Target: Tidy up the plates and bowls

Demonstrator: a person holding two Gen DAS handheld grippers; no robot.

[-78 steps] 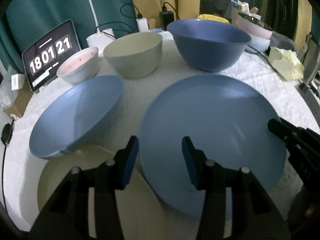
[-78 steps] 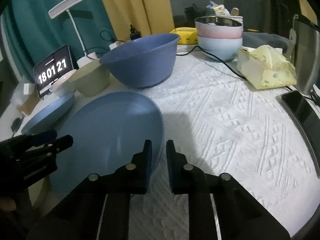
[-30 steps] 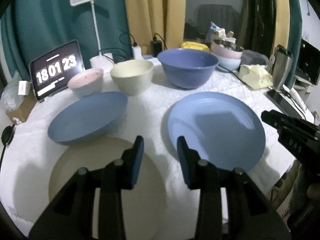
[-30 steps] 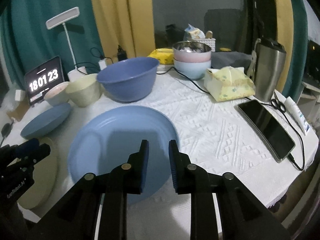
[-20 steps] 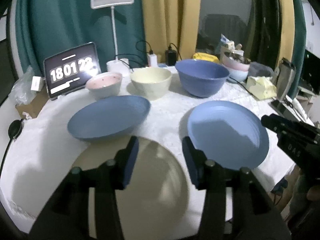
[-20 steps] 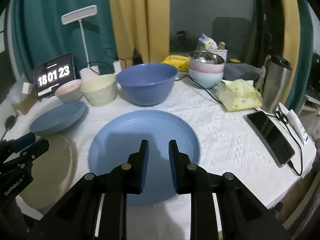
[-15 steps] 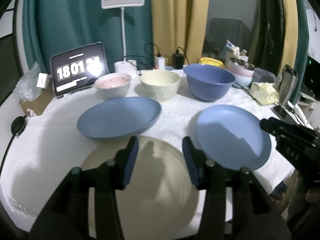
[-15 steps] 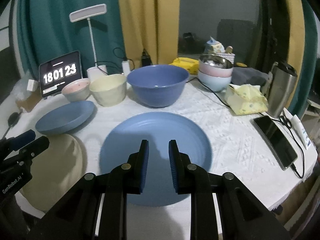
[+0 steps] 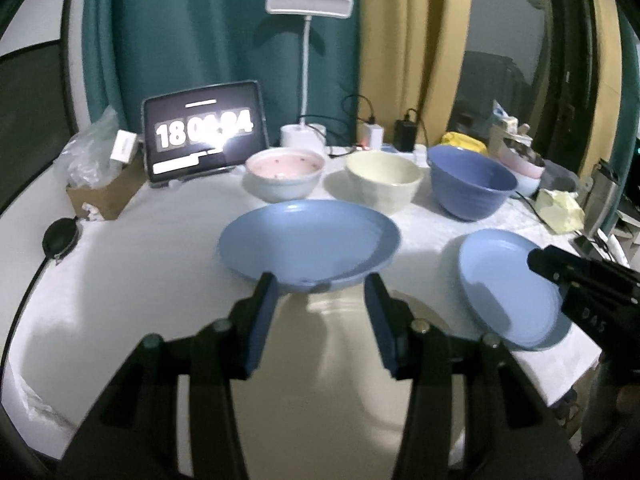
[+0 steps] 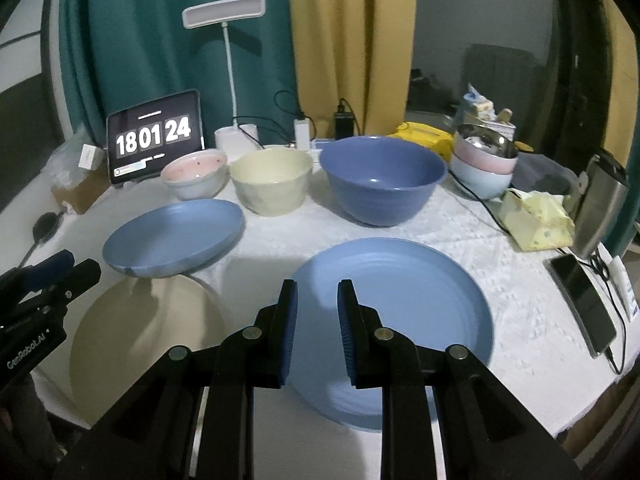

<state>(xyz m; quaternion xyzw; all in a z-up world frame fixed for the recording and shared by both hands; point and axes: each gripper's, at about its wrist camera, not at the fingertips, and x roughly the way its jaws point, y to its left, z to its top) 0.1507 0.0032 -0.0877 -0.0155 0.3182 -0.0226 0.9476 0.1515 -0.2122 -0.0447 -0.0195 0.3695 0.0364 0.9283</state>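
left gripper (image 9: 318, 312): pulling back and up, swinging off the blue plate (image 9: 508, 288) toward the cream plate (image 9: 320, 364)
right gripper (image 10: 317, 312): backing off, jaws now parted
clock (image 10: 154, 136): advancing to 18:01:24

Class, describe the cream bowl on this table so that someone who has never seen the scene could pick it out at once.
Start at the white desk lamp standing at the back of the white tablecloth. In front of it runs a row of three bowls, and the cream bowl is the middle one. The pink-lined bowl at one end is smaller; the blue bowl at the other is larger.
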